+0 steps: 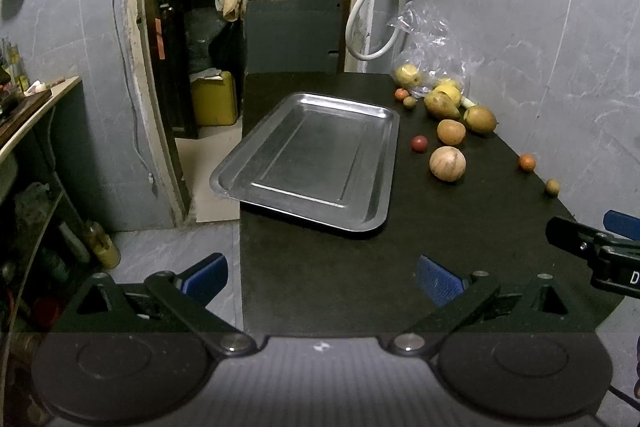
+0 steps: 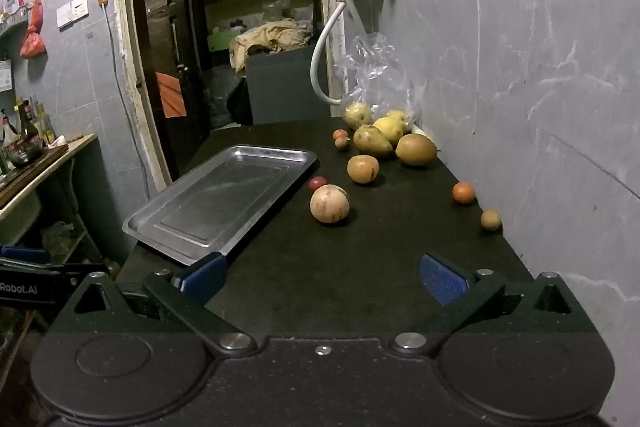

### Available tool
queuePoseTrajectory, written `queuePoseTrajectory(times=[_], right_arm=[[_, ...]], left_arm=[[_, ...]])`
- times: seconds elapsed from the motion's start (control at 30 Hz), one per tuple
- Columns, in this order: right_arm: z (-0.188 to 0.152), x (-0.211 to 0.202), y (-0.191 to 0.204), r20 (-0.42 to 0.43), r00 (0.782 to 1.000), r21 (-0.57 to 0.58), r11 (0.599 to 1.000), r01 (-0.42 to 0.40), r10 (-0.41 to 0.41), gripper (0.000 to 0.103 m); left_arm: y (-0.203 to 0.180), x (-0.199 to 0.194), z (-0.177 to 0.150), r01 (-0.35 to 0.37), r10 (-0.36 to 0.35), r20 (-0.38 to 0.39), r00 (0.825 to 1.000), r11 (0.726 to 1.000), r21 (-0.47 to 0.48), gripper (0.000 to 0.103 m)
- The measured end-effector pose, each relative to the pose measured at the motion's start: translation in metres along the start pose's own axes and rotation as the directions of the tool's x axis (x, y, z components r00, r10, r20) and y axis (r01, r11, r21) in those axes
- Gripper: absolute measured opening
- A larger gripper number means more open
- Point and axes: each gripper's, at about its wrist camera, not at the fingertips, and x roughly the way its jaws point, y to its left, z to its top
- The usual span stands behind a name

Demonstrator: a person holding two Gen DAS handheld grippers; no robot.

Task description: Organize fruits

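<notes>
An empty metal tray (image 1: pixel 308 159) (image 2: pixel 224 203) lies on the black table, its left corner hanging over the edge. Right of it, loose fruit is scattered: a pale round fruit (image 1: pixel 447 163) (image 2: pixel 329 204), a small red one (image 1: pixel 419 143) (image 2: pixel 317 182), an orange-brown one (image 1: pixel 451 131) (image 2: pixel 363 169), pears (image 1: pixel 440 105) (image 2: pixel 372 140), a small orange (image 1: pixel 527 163) (image 2: pixel 463 192) and a small brown fruit (image 1: pixel 552 186) (image 2: pixel 491 219). My left gripper (image 1: pixel 322 277) is open, empty, near the table's front edge. My right gripper (image 2: pixel 324 277) is open and empty, short of the fruit.
A clear plastic bag (image 2: pixel 376 75) with more yellow fruit leans on the marble wall at the back right. A white hose (image 1: pixel 374 15) hangs above it. Left of the table the floor drops away, with a shelf unit (image 1: pixel 36 131) and an open doorway beyond.
</notes>
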Motion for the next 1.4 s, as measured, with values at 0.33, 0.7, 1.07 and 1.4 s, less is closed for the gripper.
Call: queuePoseTrajectory(times=[0.33,0.7,1.07,1.4], right_arm=[[0.0001,0.001,-0.0012,-0.007,1.0,0.005,1.0,-0.006,0.006,0.103],[-0.0014,-0.001,0.0013,-0.011,1.0,0.01,1.0,0.001,-0.001,0.103],[-0.0004,0.0008,0.0,-0.021,1.0,0.018,1.0,0.003,-0.003,0.103],[-0.0009,0.0047,0.0,-0.032,0.999,0.021,1.0,0.003,-0.002,0.103]], left_arm=[[0.0023,0.0003,-0.0001,0.0,0.0,-0.011,1.0,1.0,-0.006,0.102],[0.0024,0.0027,-0.0012,0.004,-0.004,-0.021,1.0,1.0,-0.005,0.102],[0.004,0.0051,-0.0008,0.004,-0.004,-0.034,0.999,1.0,-0.007,0.102],[0.0062,0.008,-0.0021,0.003,-0.004,-0.047,0.999,1.0,-0.007,0.102]])
